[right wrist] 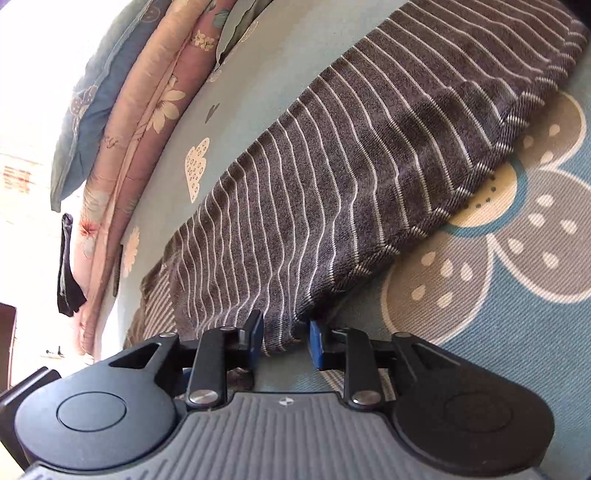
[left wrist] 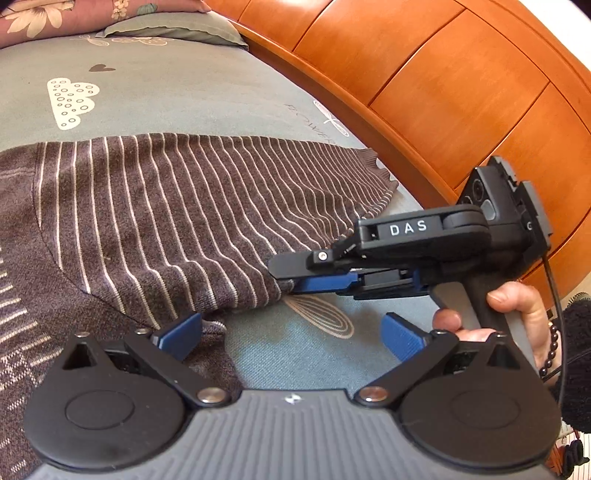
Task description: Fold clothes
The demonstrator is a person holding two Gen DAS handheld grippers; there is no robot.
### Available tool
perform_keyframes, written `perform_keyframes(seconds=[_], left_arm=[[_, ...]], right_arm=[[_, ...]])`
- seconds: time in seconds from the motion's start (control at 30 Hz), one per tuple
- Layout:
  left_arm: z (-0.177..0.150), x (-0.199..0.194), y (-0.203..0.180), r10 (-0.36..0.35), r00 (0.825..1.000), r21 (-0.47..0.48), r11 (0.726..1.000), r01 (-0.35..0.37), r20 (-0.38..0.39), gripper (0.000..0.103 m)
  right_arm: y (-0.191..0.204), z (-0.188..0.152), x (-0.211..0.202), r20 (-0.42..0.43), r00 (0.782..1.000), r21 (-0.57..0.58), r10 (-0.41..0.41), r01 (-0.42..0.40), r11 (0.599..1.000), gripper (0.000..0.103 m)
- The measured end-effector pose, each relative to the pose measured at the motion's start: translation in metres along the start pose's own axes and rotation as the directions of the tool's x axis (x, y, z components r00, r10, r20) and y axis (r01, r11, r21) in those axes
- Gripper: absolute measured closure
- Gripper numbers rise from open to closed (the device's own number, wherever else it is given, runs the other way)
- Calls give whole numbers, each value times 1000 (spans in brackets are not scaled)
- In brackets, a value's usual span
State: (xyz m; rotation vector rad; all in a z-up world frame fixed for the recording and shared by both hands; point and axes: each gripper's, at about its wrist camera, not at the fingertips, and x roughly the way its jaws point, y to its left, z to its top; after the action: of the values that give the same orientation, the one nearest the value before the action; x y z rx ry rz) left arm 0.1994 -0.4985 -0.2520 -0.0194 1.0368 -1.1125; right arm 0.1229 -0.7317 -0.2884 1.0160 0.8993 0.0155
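A dark grey sweater with thin white stripes (left wrist: 166,206) lies folded flat on the bed sheet (left wrist: 303,343). My left gripper (left wrist: 291,338) is open wide just above the sheet; its left pad (left wrist: 181,336) is at the sweater's near hem and nothing sits between the pads. My right gripper (left wrist: 291,277), held by a hand (left wrist: 517,314), reaches in from the right to the sweater's near corner. In the right wrist view the sweater (right wrist: 369,166) runs away from me and its corner sits between the slightly parted pads of the right gripper (right wrist: 284,338), with a small gap at the right pad (right wrist: 316,343).
The sheet is grey-blue with flower and cloud prints (right wrist: 517,240). An orange wooden bed frame (left wrist: 424,92) rises along the right. A pillow (left wrist: 173,27) and stacked floral quilts (right wrist: 147,122) lie at the far end of the bed.
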Motion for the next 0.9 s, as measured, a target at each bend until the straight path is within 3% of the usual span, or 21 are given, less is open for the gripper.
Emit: perform_keyframes(seconds=[0.1, 0.17, 0.2, 0.23, 0.27, 0.53, 0.7, 0.83, 0.9], left_arm=[[-3, 0, 2, 11, 1000, 5, 1000, -11, -21, 1], [-5, 4, 5, 19, 999, -11, 1000, -20, -36, 1], [-6, 6, 7, 16, 999, -17, 1000, -17, -38, 1], [-6, 7, 7, 20, 999, -19, 1000, -21, -30, 1], [-5, 9, 6, 19, 1000, -21, 1000, -19, -25, 1], [-1, 16, 7, 18, 1000, -66, 998, -16, 19, 1], [-9, -1, 2, 16, 1000, -50, 999, -15, 12, 1], [-13, -9, 2, 19, 1000, -55, 998, -18, 16, 1], [-13, -9, 4, 19, 1000, -61, 998, -18, 18, 1]], right_arm=[[2, -4, 8, 14, 999, -12, 46, -46, 999, 60], [7, -6, 12, 20, 998, -31, 54, -53, 998, 60], [10, -6, 11, 26, 999, -43, 46, -44, 998, 70], [12, -5, 11, 30, 998, -53, 47, -45, 998, 87], [13, -2, 8, 30, 997, -50, 67, -66, 997, 91], [8, 13, -12, 9, 982, 44, 187, -187, 981, 94], [6, 3, -12, 0, 991, -36, 136, -136, 990, 69], [25, -11, 10, -48, 997, -199, 56, -65, 978, 59], [35, -17, 18, -46, 999, -275, 30, -41, 960, 59]])
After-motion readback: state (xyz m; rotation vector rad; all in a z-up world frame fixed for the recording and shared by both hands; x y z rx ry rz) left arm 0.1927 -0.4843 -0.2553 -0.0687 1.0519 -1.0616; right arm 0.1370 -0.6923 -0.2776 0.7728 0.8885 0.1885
